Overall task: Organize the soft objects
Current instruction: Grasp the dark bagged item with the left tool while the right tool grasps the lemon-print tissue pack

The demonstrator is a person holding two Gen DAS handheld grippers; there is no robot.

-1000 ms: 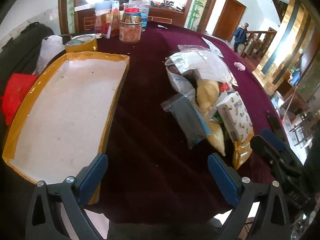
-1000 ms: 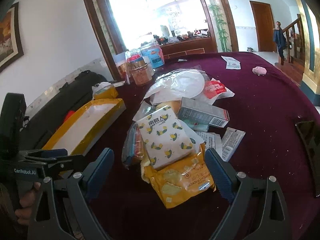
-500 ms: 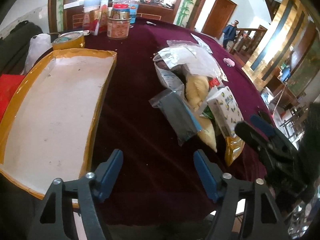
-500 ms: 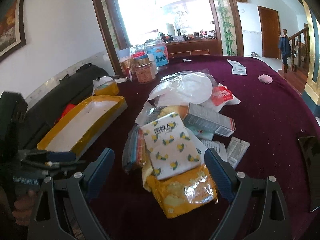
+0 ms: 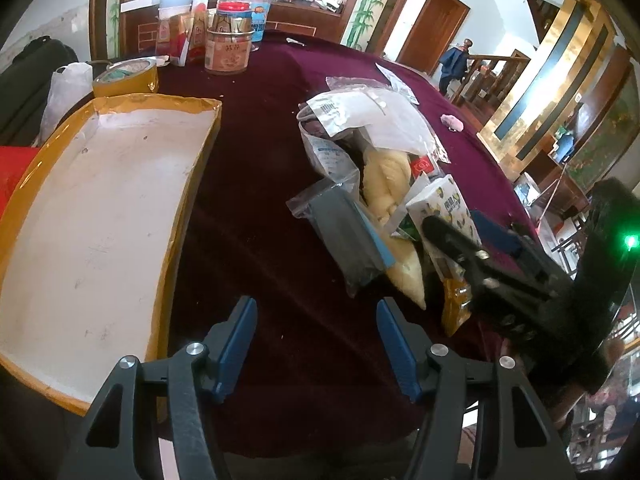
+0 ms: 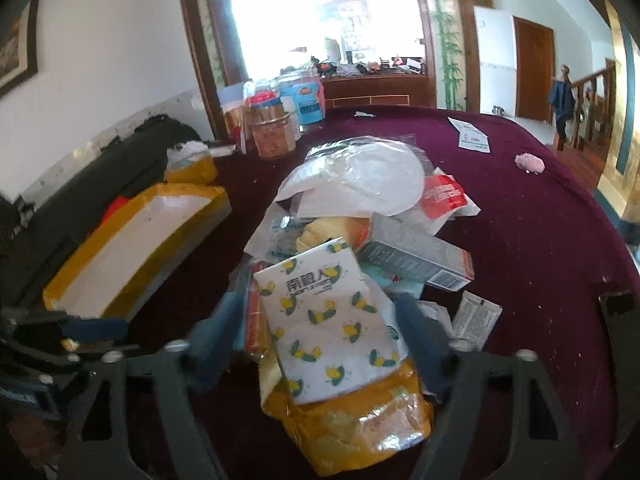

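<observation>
A heap of soft packets lies on the maroon table. On top is a white tissue pack with a lemon print (image 6: pixel 328 316), also in the left wrist view (image 5: pixel 444 208). Under it lies a yellow cracker bag (image 6: pixel 352 428). A grey packet in a clear bag (image 5: pixel 344 236), a pale yellow soft item (image 5: pixel 386 184) and a white pouch (image 6: pixel 360 176) lie in the heap too. My right gripper (image 6: pixel 316 340) is open, its jaws on either side of the tissue pack. My left gripper (image 5: pixel 316 336) is open and empty over bare cloth near the front edge.
A long yellow-rimmed white tray (image 5: pixel 192 168) lies at the left, also in the right wrist view (image 6: pixel 132 248). A tape roll (image 5: pixel 124 78) and jars (image 5: pixel 228 48) stand at the back. A grey carton (image 6: pixel 416 256) and sachets (image 6: pixel 476 320) lie right of the heap.
My right gripper has moved forward and its jaws have come in around the tissue pack. My left gripper's jaws have narrowed, and it has shifted slightly.
</observation>
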